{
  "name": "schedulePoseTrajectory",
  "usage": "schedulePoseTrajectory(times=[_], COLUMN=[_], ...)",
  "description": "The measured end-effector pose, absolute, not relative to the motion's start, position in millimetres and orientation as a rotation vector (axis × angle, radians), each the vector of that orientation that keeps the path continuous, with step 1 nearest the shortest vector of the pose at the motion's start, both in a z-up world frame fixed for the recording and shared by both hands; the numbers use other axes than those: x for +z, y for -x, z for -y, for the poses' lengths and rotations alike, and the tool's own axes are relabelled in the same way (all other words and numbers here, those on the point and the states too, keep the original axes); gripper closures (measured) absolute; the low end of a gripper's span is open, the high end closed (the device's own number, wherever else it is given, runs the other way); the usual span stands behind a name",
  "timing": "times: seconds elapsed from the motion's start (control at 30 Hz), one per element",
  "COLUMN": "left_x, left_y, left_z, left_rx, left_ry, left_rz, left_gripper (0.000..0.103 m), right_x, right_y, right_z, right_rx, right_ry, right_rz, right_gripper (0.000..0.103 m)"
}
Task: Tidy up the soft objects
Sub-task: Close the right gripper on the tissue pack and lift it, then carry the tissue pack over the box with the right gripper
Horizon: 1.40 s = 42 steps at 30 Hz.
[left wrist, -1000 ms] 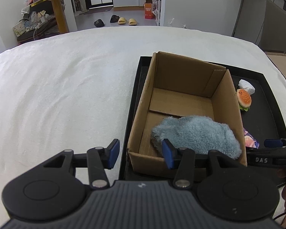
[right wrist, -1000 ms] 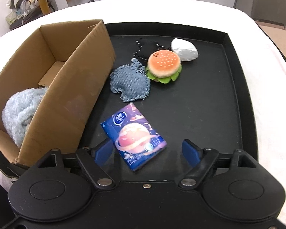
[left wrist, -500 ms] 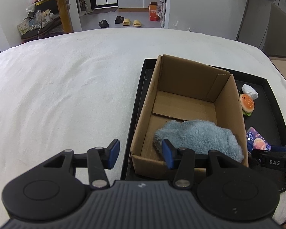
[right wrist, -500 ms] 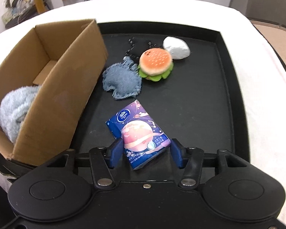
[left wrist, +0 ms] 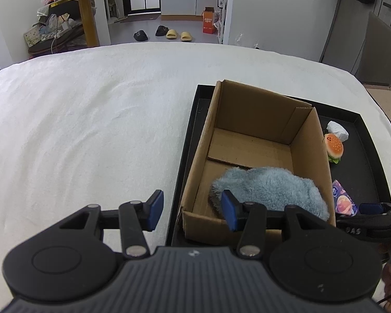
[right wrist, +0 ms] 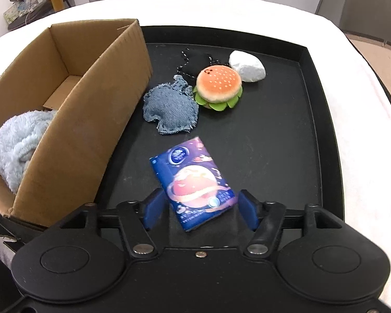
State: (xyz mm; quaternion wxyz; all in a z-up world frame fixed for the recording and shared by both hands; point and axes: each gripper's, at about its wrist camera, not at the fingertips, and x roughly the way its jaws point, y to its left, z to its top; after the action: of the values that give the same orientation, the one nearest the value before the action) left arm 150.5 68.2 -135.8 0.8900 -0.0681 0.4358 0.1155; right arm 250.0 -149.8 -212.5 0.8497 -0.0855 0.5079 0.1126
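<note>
My right gripper [right wrist: 199, 208] is shut on a blue tissue pack with a planet print [right wrist: 193, 180], lifted a little off the black tray [right wrist: 323, 120]. A denim pouch [right wrist: 170, 109], a plush burger [right wrist: 219, 87], a white pouch [right wrist: 246, 66] and a small black pouch [right wrist: 198, 61] lie on the tray. A cardboard box [left wrist: 250, 140] stands on the tray's left side with a fluffy blue cloth [left wrist: 271, 190] inside. My left gripper [left wrist: 191, 207] is open and empty, hovering before the box's near left corner.
The tray sits on a white padded surface [left wrist: 91, 120]. A yellow table [left wrist: 88, 13] with clutter, slippers [left wrist: 174, 34] and an orange box stand on the floor far behind. The right gripper also shows in the left wrist view [left wrist: 372, 214].
My right gripper moved forward around the tissue pack, closed on it and raised it slightly. My left gripper drew back and up from the box, still open.
</note>
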Motion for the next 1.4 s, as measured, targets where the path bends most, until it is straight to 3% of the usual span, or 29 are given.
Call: schedulePoseTrajectory(times=[0.07,0.13,0.27,0.5,1.4], left_x=[-135.9,-135.7,-135.7,-136.5,-137.9], left_y=[-151.2,-151.2,-151.4,-152.4,-155.6], left_z=[-68.7,-69.2,-70.2,-72.2,-71.8], left_rx=[0.238,0.236,0.228,0.230,0.212], left_ry=[0.147,0.148,0.153,0.159,0.155], left_rz=[-0.904,-0.902,-0.902,-0.904,-0.906], left_gripper=[0.056,0.056,0.056,0.056,0.059], right_x=[-216.4,-221.4,-220.2,-220.8,-120.8], right_y=[-249.9,-250.0,-253.7,-255.0,-238.6], right_z=[146.6,142.7,148.2,147.3,145.4], right_rx=[0.242,0.234,0.221,0.241,0.300], right_ry=[0.191,0.232,0.202,0.225,0.197], right_rz=[-1.073,-1.080,-1.069,-1.066,-0.848], right_gripper=[0.023,0.023,0.036,0.043,0.044])
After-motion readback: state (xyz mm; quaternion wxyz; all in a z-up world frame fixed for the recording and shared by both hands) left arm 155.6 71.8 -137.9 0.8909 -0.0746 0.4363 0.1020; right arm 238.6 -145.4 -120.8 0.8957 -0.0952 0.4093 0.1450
